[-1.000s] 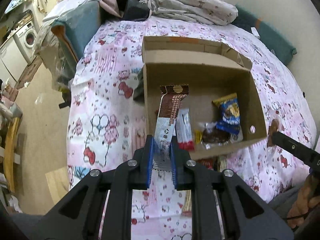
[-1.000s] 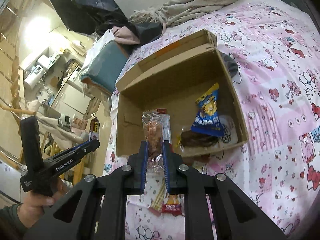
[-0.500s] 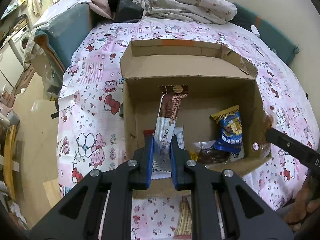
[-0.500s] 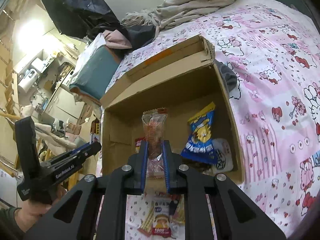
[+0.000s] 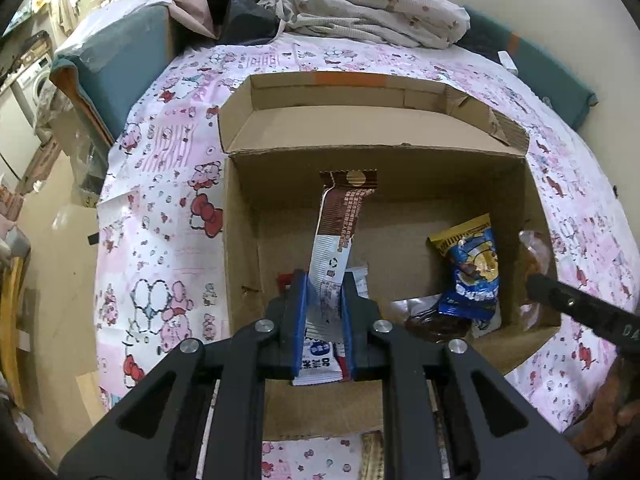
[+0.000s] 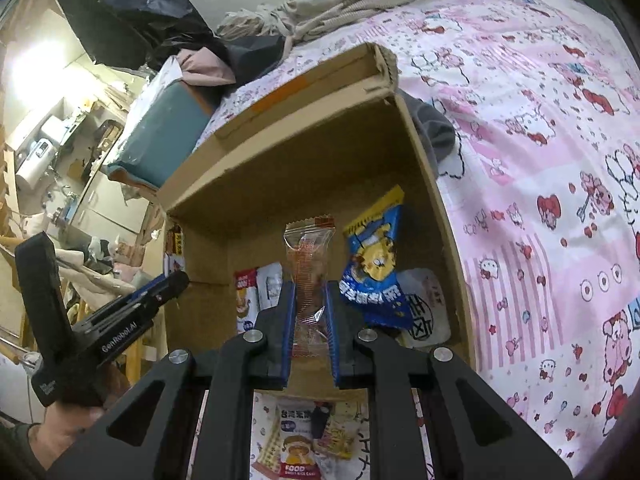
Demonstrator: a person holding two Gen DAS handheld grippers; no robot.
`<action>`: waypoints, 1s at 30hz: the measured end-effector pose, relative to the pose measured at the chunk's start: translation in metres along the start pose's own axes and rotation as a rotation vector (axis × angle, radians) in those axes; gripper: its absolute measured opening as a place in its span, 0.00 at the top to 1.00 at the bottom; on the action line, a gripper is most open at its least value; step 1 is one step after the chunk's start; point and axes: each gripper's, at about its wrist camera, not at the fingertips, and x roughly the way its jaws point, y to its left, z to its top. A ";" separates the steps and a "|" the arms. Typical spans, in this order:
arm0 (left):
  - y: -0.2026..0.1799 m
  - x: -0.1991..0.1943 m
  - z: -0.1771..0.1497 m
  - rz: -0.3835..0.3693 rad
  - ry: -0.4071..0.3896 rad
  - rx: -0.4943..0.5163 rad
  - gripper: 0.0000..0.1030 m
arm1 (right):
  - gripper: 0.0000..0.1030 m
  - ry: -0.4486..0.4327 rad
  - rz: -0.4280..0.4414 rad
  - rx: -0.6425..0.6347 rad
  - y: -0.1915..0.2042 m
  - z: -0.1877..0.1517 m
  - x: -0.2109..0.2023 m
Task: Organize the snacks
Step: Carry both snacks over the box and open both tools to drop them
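An open cardboard box (image 5: 400,136) (image 6: 304,128) lies on the pink patterned bed. My left gripper (image 5: 325,284) is shut on a long brown and white snack bar (image 5: 340,224), held over the box's near left part. My right gripper (image 6: 310,294) is shut on a clear wrapped snack (image 6: 308,264), held over the box's near edge. Inside the box lie a blue and yellow snack bag (image 5: 474,268) (image 6: 374,276), a dark wrapped snack (image 5: 436,322), a white packet (image 6: 424,312) and small packets (image 6: 256,292).
More snack packets lie on the bed in front of the box (image 6: 304,444). A crumpled blanket (image 5: 380,12) and a teal cushion (image 5: 116,60) lie beyond the box. The bed's left edge drops to the floor (image 5: 52,280). A grey cloth (image 6: 436,136) lies beside the box.
Both grippers have moved forward toward the box with their snacks still held. The box now fills more of both views, and the snacks hang over its inside.
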 end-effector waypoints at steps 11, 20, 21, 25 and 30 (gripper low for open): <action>0.001 0.004 -0.001 -0.030 -0.005 -0.013 0.86 | 0.82 0.003 0.001 0.024 -0.002 0.000 0.005; 0.000 0.004 -0.004 -0.048 0.015 -0.015 0.86 | 0.79 -0.035 0.010 0.025 0.002 0.002 0.003; -0.001 0.004 -0.004 -0.055 0.017 -0.017 0.86 | 0.78 -0.039 0.010 0.028 0.002 0.003 0.002; -0.003 0.003 -0.005 -0.055 0.009 -0.015 0.60 | 0.38 -0.041 0.007 0.049 -0.002 0.004 0.002; -0.005 -0.003 -0.004 -0.014 -0.019 -0.010 0.17 | 0.21 -0.083 -0.021 0.055 -0.004 0.006 -0.005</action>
